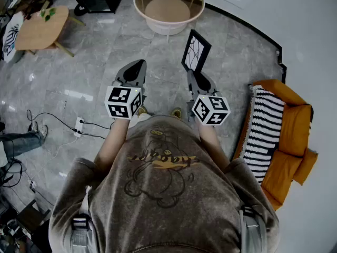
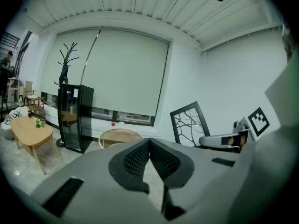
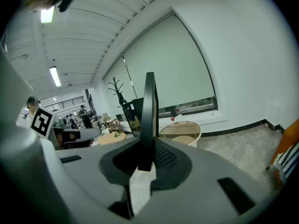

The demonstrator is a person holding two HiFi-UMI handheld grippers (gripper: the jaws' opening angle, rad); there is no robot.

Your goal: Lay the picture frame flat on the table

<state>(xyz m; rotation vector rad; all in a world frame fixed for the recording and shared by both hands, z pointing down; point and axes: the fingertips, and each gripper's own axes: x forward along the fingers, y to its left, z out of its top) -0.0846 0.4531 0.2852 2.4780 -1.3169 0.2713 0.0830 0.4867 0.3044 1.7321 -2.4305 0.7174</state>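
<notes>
Left tongs (image 2: 149, 143) are pinched together on nothing, level with the right tongs (image 3: 145, 160) at their nine o'clock. The right pair is clamped on the lower edge of the picture frame (image 1: 196, 50). The frame stands upright off their tips at twelve o'clock, and the round surface (image 1: 152, 21) sits farther out at eleven, well apart.

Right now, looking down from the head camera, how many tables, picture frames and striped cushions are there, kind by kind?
Tables: 2 (round cream table, oval wooden table)
Picture frames: 1 (black picture frame)
Cushions: 1 (black-and-white striped cushion)
Total: 4
</notes>
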